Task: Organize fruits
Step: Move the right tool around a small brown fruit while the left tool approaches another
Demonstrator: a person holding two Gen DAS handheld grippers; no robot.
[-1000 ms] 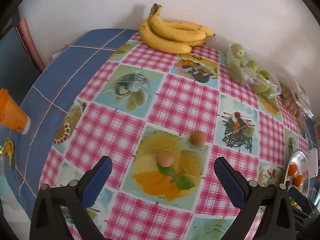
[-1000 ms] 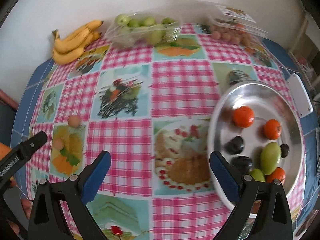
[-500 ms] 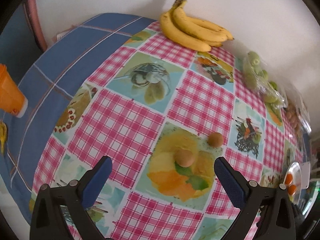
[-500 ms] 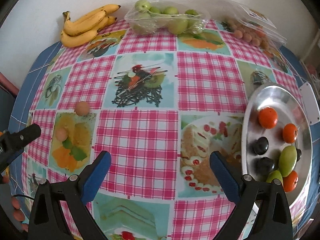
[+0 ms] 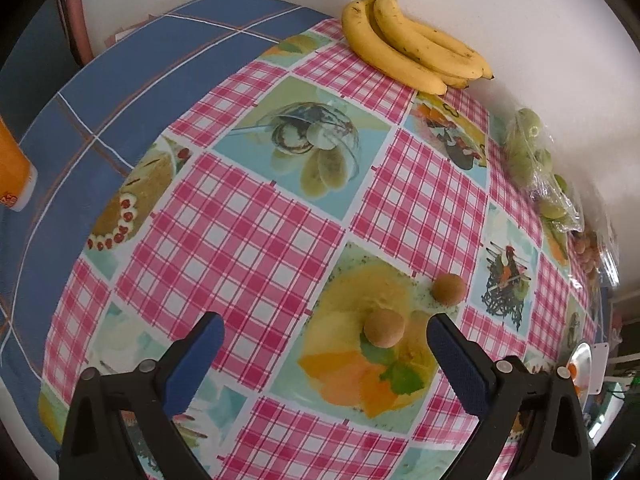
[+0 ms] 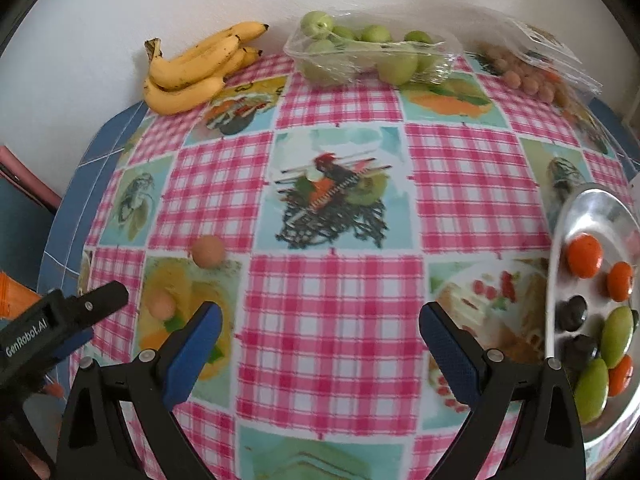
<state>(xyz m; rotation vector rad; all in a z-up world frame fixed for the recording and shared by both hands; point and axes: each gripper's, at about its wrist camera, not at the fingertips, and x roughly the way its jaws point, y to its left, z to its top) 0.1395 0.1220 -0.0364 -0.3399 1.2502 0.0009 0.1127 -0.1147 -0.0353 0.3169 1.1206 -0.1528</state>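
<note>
On the checked worktop (image 5: 256,240), w/ its printed cloth, two small round brown fruits sit loose. Near fruit (image 5: 384,327) lies just ahead of the left gripper (image 5: 325,342), off-centre toward its right finger (image 5: 448,344), not yet between the fingers; far fruit (image 5: 448,289) sits just beyond, further right. Left fingers spread wide, empty. Right gripper (image 6: 320,340) also wide apart, empty, over bare cloth, both fruits well off to its left (image 6: 161,306). Silver plate (image 6: 592,208) w/ orange, green & dark fruit sits at the right edge. Round fruit, so no long axis to line up. Judgement: left is nearer; needs a small shift right & fwd to straddle the near one.
</note>
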